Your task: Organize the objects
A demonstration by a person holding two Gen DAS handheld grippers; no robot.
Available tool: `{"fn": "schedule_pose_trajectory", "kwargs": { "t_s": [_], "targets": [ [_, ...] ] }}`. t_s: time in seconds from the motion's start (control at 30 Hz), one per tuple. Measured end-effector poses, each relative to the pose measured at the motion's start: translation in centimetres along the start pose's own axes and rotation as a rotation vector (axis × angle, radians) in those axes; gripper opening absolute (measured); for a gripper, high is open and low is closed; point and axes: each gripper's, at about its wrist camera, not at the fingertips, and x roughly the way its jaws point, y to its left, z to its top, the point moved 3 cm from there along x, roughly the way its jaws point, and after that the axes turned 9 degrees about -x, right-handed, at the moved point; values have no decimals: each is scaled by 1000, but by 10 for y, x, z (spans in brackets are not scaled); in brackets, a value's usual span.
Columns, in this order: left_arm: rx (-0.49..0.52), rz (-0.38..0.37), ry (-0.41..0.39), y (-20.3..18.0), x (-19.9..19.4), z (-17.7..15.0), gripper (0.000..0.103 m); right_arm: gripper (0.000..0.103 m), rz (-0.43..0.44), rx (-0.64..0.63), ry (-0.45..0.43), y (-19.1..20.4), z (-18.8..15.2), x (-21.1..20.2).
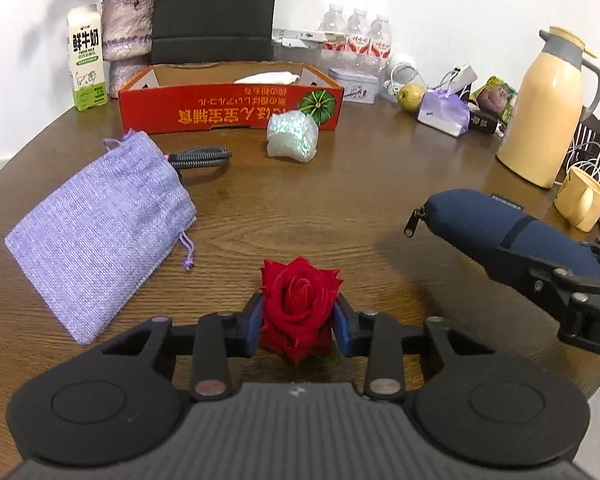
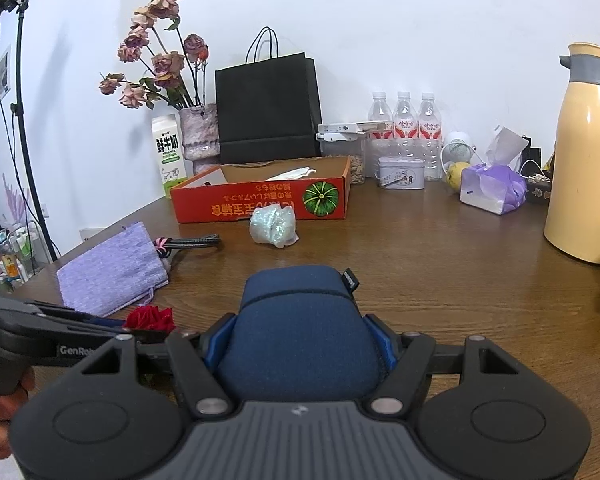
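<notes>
Left wrist view shows the left gripper (image 1: 298,322) with its 2 blue pads (image 1: 251,328) pressed against either side of a red rose head (image 1: 298,304), low over the near part of the wooden table (image 1: 340,200); the petals bulge slightly between the pads, so the claw reads as clamped on the bloom. I judge the rose very light, soft and easily bruised: a gentle squeeze low on the bloom, near its base where the petals are packed tightest, should hold it without crushing the outer layers. Right wrist view shows the right gripper (image 2: 298,354) clamped on a navy zip pouch (image 2: 300,328), its padded body filling the gap between the pads and held off the table. That pouch looks soft but springy, unlikely to slip, and its fabric gives plenty of grip around the middle. Farther back, a red cardboard box (image 1: 228,110) stands open-topped, a likely place for both things, with a glittery wrapped bundle (image 1: 292,136) just in front of it and a lilac drawstring bag (image 1: 100,232) lying flat to the left.
</notes>
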Motion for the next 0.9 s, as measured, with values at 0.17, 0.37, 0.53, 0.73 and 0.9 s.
{"fn": "schedule_pose_trajectory", "kwargs": {
  "t_s": [0.17, 0.37, 0.53, 0.73, 0.9],
  "targets": [
    [3, 1, -25, 4, -10, 7, 35, 67, 2, -8, -4, 5, 6, 1],
    [-4, 1, -48, 13, -17, 17, 35, 67, 6, -21, -11, 14, 17, 4],
    [-14, 1, -63, 22, -21, 27, 35, 67, 8, -34, -16, 22, 27, 8],
    [-27, -3, -86, 33, -27, 45, 35, 67, 9, -47, -21, 30, 41, 14],
    [-42, 0, -102, 45, -29, 60, 35, 67, 10, -52, -30, 35, 55, 22]
  ]
}}
